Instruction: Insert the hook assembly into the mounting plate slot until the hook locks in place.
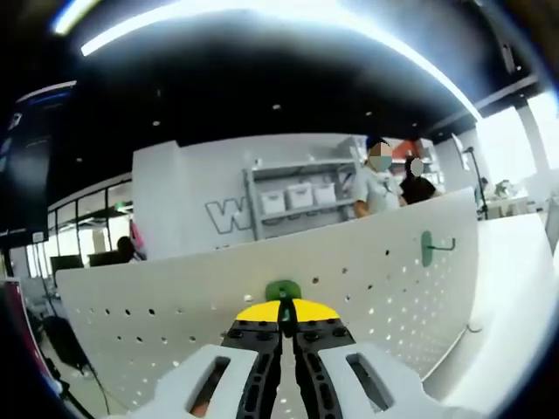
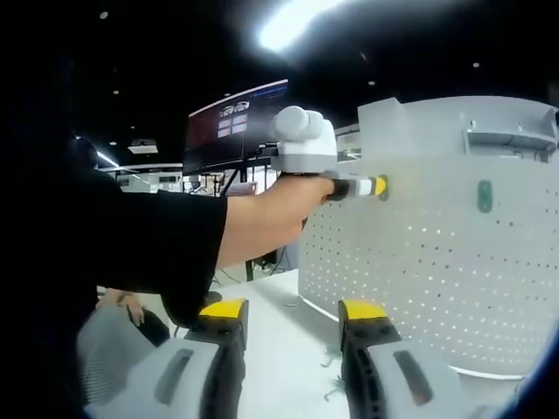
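My left gripper (image 1: pixel 281 316) is shut on a green hook assembly (image 1: pixel 283 291), whose top sticks out past the yellow fingertips and sits right at the white perforated mounting plate (image 1: pixel 367 279). In the right gripper view the left gripper (image 2: pixel 376 187) is held out by a person's arm, pressing the green hook assembly (image 2: pixel 383 186) against the upright mounting plate (image 2: pixel 419 262). A second green hook (image 1: pixel 427 248) hangs on the plate further along, also seen as the second green hook (image 2: pixel 485 195). My right gripper (image 2: pixel 293 316) stands open with nothing between its fingers, well back from the plate.
The plate stands on a white tabletop (image 2: pixel 288 340). A person's bare forearm and black sleeve (image 2: pixel 166 240) cross the right gripper view. Behind the plate stand a grey shelf with white bins (image 1: pixel 297 196) and two people (image 1: pixel 393 179).
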{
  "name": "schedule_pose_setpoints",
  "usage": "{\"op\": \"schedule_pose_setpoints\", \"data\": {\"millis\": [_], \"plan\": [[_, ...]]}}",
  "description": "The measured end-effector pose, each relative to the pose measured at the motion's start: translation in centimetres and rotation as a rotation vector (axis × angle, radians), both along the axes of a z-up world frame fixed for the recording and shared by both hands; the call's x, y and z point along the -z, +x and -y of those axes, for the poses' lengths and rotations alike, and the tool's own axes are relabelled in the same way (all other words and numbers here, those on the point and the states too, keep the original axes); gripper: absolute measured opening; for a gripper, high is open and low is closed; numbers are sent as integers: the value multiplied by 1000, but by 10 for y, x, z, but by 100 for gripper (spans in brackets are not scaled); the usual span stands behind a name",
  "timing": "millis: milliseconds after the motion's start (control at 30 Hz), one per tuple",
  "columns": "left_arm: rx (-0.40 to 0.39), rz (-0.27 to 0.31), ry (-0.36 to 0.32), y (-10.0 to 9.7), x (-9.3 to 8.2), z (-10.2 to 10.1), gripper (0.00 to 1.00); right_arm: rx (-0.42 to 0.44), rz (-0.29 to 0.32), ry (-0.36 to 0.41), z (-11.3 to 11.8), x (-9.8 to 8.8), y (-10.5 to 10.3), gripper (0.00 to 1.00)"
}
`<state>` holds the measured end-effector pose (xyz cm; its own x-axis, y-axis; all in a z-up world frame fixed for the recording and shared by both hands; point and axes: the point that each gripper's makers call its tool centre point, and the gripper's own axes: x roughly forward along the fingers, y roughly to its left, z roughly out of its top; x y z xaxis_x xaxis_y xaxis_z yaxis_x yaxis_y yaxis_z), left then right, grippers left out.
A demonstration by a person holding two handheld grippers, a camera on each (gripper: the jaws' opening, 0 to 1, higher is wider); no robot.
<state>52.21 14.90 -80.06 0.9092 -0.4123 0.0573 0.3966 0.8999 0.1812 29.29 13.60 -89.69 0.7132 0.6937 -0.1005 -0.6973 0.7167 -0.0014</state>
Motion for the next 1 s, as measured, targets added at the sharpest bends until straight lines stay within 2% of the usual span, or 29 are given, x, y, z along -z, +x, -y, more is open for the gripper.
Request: {"op": "schedule_pose_setpoints", "data": {"millis": [233,767,1000], "plan": [[-19,17,19,0,0,0,3,-7,0,9,-1,-1,-1,39],[-52,41,-21,1,1,-2,3,-7,-4,10,0,-1,-1,39],[-57,45,-26,1,1,-1,3,36,19,23,11,-8,3,38]]}}
